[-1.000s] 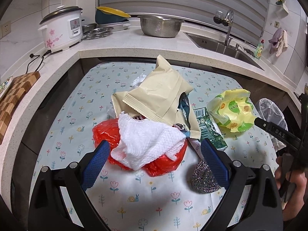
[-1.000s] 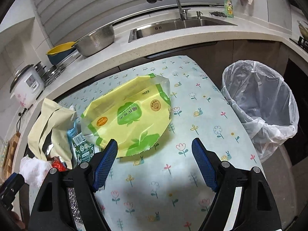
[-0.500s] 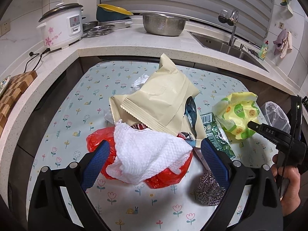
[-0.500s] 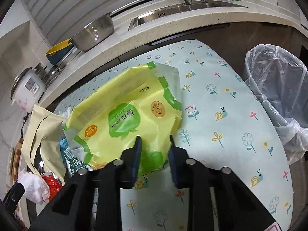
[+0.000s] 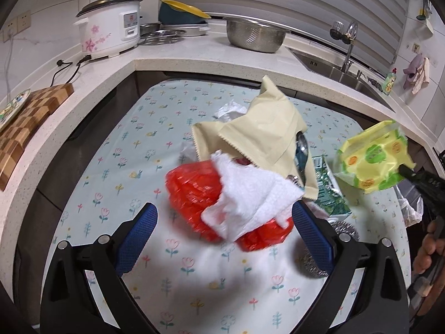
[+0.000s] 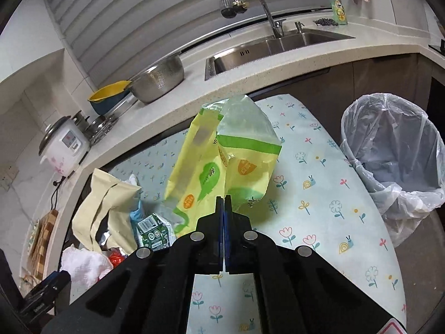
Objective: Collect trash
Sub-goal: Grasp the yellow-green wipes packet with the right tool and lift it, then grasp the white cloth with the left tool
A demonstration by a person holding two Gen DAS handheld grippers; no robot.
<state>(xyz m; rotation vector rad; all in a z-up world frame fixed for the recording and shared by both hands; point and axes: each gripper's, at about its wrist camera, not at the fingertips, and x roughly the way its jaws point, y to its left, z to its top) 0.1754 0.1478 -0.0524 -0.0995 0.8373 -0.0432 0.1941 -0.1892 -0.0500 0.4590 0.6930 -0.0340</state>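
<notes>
Counter: white rice cooker [image 5: 109, 27], steel colander [image 5: 256, 34], checkered cutting board [image 5: 26, 122], sink [image 6: 278, 47] with faucet [image 6: 261, 5], green soap bottle [image 6: 338, 9]

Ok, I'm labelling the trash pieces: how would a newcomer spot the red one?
Find the flower-print tablecloth below the kitchen counter. The litter pile sits on it, and at the pile's near edge lies the red plastic bag, half under a white paper towel. It is the pile's only bright red, crinkly thing.

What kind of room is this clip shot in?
A home kitchen, most likely: a stone counter with a steel sink and tap, a rice cooker, and a lined trash bin beside the cloth-covered table.
</notes>
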